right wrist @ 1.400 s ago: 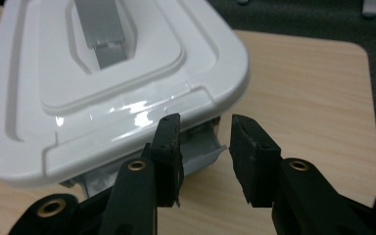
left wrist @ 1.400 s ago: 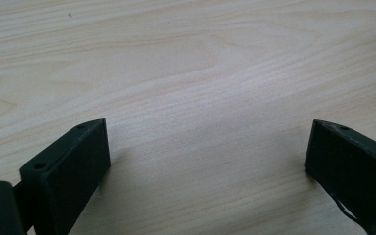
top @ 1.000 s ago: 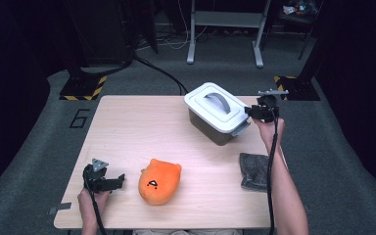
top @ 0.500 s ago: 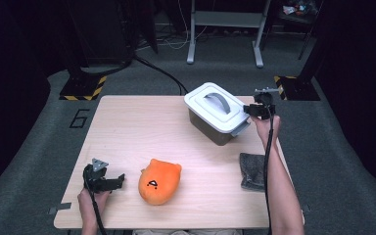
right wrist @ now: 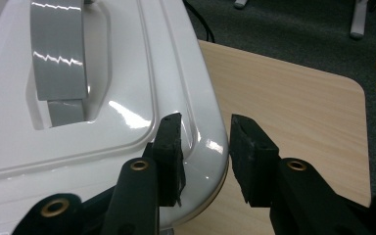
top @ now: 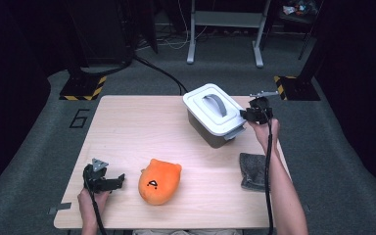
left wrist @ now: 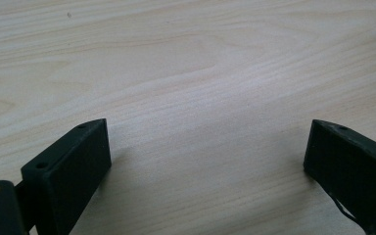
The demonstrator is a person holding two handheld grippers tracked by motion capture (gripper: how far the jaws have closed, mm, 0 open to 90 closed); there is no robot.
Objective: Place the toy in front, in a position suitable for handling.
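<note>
The right tongs [top: 247, 116], arm outstretched, clamp the white lid's [top: 210, 110] corner at 3 o'clock; the left tongs [top: 119, 180] rest apart on the surface [top: 142, 127].

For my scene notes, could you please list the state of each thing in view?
Lidded bin: closed, white lid on, handle lying flat.
Right claw: nearly shut, straddling the lid's corner rim.
Left claw: open, holding nothing, low over the table.
Orange plush toy: lying untouched.
Grey cloth: folded.
</note>
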